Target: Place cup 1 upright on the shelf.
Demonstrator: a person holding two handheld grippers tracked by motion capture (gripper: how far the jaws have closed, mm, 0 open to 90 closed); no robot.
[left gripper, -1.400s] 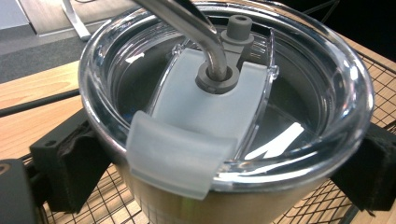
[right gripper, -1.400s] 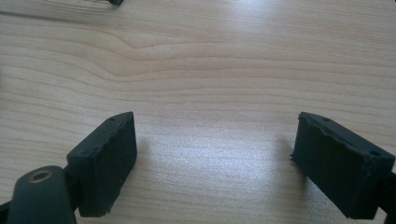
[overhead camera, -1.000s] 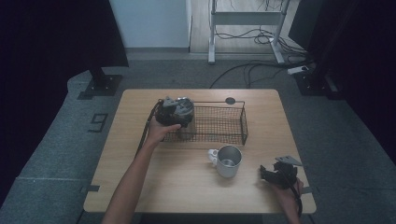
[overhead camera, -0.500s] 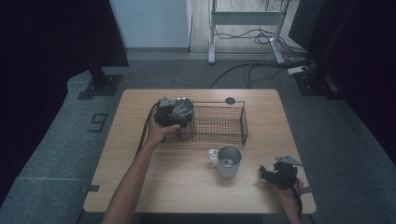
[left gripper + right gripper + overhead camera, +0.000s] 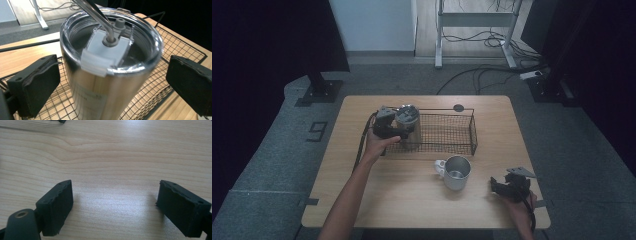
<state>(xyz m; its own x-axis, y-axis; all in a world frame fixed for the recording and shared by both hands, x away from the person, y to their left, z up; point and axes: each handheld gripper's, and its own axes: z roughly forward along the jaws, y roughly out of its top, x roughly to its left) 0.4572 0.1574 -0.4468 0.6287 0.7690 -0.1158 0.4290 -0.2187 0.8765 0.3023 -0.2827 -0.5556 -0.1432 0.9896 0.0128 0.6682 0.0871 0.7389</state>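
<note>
A steel tumbler (image 5: 408,125) with a clear lid and a metal straw stands upright in the left end of a black wire basket (image 5: 473,131). My left gripper (image 5: 398,131) reaches it from the left. In the left gripper view the tumbler (image 5: 105,75) sits between the pads (image 5: 35,85) with a small gap on each side. The left gripper (image 5: 112,87) is open, and its jaws have just been opening. My right gripper (image 5: 499,186) rests near the table's front right corner. Its jaws (image 5: 115,205) stand open over bare wood.
A steel mug (image 5: 456,172) with a white handle stands in front of the basket, between the two hands. A small black disc (image 5: 458,107) lies behind the basket near the far edge. The wooden table (image 5: 362,200) has bare room at the front left.
</note>
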